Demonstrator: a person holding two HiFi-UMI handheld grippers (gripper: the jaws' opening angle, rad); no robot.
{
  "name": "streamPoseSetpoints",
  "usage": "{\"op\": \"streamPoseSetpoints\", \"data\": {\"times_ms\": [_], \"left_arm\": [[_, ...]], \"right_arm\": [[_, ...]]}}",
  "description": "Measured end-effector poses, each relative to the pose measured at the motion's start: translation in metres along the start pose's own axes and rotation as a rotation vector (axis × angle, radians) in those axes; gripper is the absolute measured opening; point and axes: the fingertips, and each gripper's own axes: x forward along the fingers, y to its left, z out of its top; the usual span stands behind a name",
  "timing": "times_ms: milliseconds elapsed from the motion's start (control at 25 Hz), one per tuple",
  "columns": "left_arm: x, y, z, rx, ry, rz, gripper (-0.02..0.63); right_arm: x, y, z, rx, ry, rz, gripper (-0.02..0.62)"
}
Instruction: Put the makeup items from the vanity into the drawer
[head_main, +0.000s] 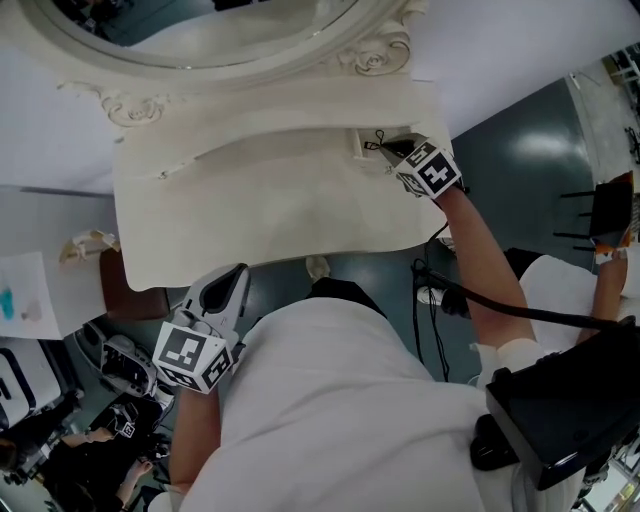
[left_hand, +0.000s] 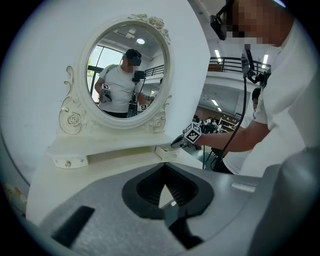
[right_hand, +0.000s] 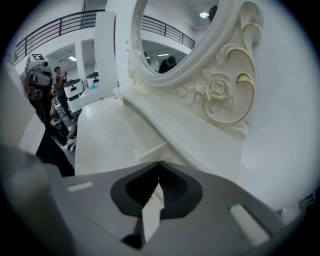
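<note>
The white vanity (head_main: 250, 220) fills my view, its oval mirror (left_hand: 127, 75) at the back. My right claw (head_main: 388, 148) — jaws pressed together — sits with its tips at the small drawer (left_hand: 166, 152), which stands slightly out at the vanity's right end. My left claw (head_main: 238, 275) — also closed, empty — hangs off the front edge.

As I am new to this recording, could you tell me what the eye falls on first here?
A white vanity with an ornate oval mirror fills the scene. The right gripper, jaws together, reaches to the small drawer at the vanity's back right, just under the mirror. The left gripper, also shut, hangs off the vanity's near edge, close to the person's body.
</note>
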Motion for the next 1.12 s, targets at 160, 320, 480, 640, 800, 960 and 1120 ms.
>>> {"op": "streamPoseSetpoints", "data": {"times_ms": [160, 320, 480, 640, 800, 960, 1120], "left_arm": [[-0.013, 0.001, -0.006, 0.021, -0.013, -0.042, 0.000], [-0.041, -0.005, -0.021, 0.028, -0.012, -0.068, 0.000], [-0.065, -0.008, -0.033, 0.045, -0.019, -0.097, 0.000], [-0.093, -0.015, -0.048, 0.065, -0.019, -0.120, 0.000], [-0.118, -0.021, -0.067, 0.087, -0.020, -0.141, 0.000], [-0.142, -0.030, -0.090, 0.098, -0.022, -0.161, 0.000], [-0.164, -0.039, -0.110, 0.096, -0.018, -0.175, 0.000]], "right_arm": [[-0.024, 0.036, 0.007, 0.073, -0.079, -0.069, 0.002], [-0.042, 0.111, 0.013, 0.138, -0.152, -0.040, 0.002], [-0.060, 0.178, 0.019, 0.180, -0.210, -0.024, 0.002], [-0.076, 0.241, 0.021, 0.211, -0.255, -0.009, 0.002], [-0.091, 0.296, 0.023, 0.210, -0.294, 0.003, 0.002], [-0.102, 0.350, 0.023, 0.204, -0.320, 0.020, 0.000], [-0.112, 0.393, 0.025, 0.204, -0.338, 0.031, 0.001]]}}
